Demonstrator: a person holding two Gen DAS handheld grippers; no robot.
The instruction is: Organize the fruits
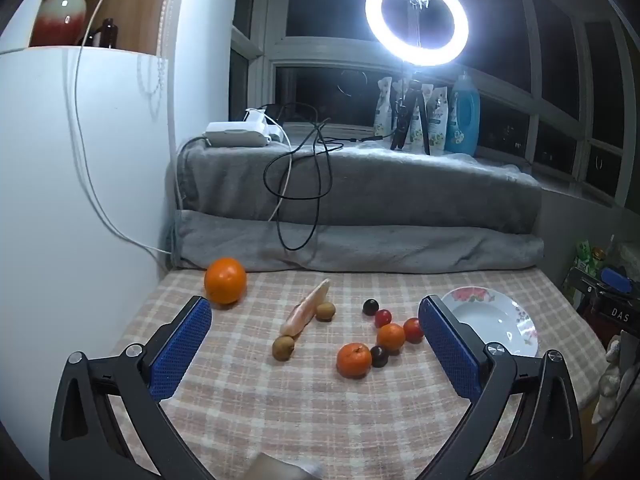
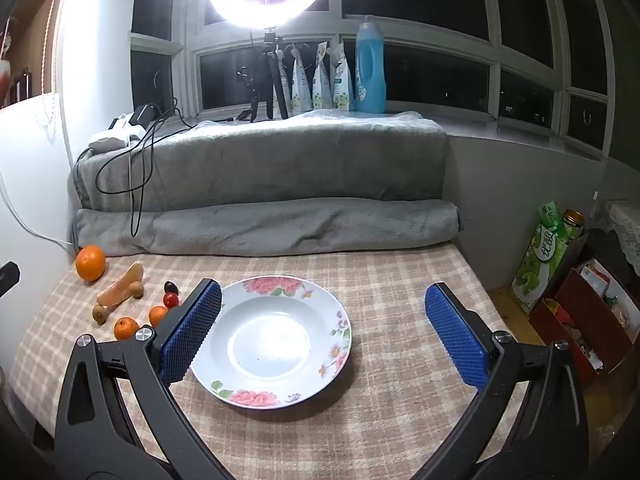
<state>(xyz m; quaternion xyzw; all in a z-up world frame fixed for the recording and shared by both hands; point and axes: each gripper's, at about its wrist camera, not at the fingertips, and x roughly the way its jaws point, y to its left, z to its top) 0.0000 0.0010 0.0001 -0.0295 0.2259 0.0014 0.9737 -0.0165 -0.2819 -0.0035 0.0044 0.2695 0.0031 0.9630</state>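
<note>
Both grippers hover over the checked counter (image 2: 380,420), jaws released, nothing held.
Left gripper (image 1: 316,344) faces loose fruit: big orange (image 1: 225,286) far left, grapefruit wedge (image 1: 306,308) with two kiwis (image 1: 283,348), two tangerines (image 1: 353,360) and small plums (image 1: 371,306) (dark and red) near the plate. Right gripper (image 2: 324,336) frames the flowered plate (image 2: 340,320), bare.

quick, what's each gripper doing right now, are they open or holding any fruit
Left gripper: open, holding nothing, above the fruit on the table.
Right gripper: open, holding nothing, above the plate.
</note>
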